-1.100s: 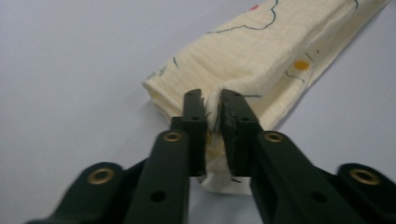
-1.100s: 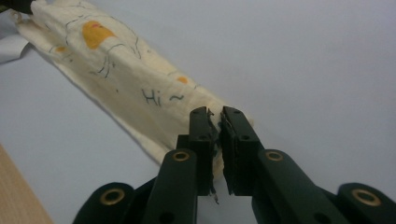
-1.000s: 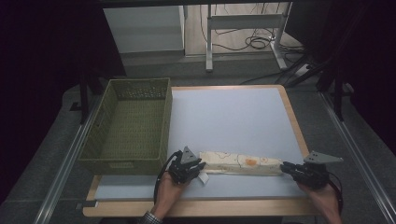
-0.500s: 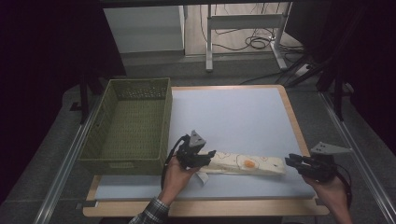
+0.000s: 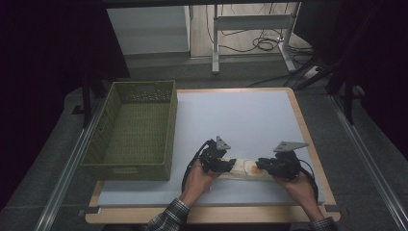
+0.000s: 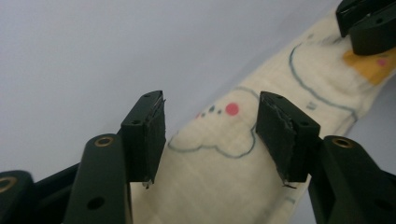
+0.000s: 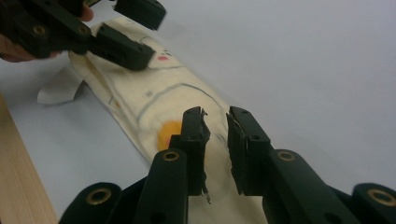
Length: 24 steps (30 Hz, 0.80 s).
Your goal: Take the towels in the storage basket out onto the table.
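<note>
Pale blue tabletop (image 5: 240,115) with wooden edging, grey floor (image 5: 365,144) around.

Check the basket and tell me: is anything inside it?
No. In the high view the green basket shows only its bare woven floor, while the cloth lies on the table beside it.

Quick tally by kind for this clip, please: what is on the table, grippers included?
Green woven basket: 1
Cream printed cloth, folded into a strip: 1
Handheld grippers: 2, left gripper and right gripper
Total: 4
</note>
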Available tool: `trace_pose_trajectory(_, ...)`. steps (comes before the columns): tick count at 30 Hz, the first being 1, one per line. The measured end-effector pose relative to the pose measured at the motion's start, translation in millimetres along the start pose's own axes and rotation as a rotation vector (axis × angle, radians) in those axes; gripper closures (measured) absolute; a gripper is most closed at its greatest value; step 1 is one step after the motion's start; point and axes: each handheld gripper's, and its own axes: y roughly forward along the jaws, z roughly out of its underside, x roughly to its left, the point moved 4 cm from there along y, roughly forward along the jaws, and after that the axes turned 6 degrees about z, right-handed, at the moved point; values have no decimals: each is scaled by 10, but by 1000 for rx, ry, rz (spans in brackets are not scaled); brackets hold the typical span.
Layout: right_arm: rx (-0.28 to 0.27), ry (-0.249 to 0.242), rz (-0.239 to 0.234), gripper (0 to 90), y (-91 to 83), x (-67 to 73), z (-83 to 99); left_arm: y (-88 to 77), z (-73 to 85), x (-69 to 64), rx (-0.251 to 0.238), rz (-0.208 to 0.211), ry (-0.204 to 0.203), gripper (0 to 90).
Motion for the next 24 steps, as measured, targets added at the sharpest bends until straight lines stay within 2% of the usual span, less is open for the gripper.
trace_pose_trajectory(3,26,-24,-2,757,130,79,25,1,110,6,15,-27,1,412)
trace_pose_trajectory(7,54,-48,42,757,177,49,149,-9,248,40,27,-73,4,400)
trace_pose_trajectory(9,44,-21,58,758,107,-60,233,-50,317,77,12,-72,-24,396)
trace_pose_trajectory(10,44,-21,58,758,107,-60,233,-50,317,77,12,-72,-24,395)
trace_pose_trajectory(11,44,-6,78,758,37,-145,283,-84,357,90,8,-83,-27,394)
trace_pose_trajectory(12,44,-6,78,758,37,-145,283,-84,357,90,8,-83,-27,391)
trace_pose_trajectory(15,37,21,96,760,-100,-308,396,-163,429,110,6,-111,-25,388)
trace_pose_trajectory(16,37,21,96,760,-100,-308,396,-163,429,110,6,-111,-25,382)
trace_pose_trajectory(17,32,38,108,764,-164,-383,445,-200,463,121,12,-128,-26,377)
trace_pose_trajectory(24,26,64,141,768,-317,-562,555,-285,588,156,-4,-107,-71,370)
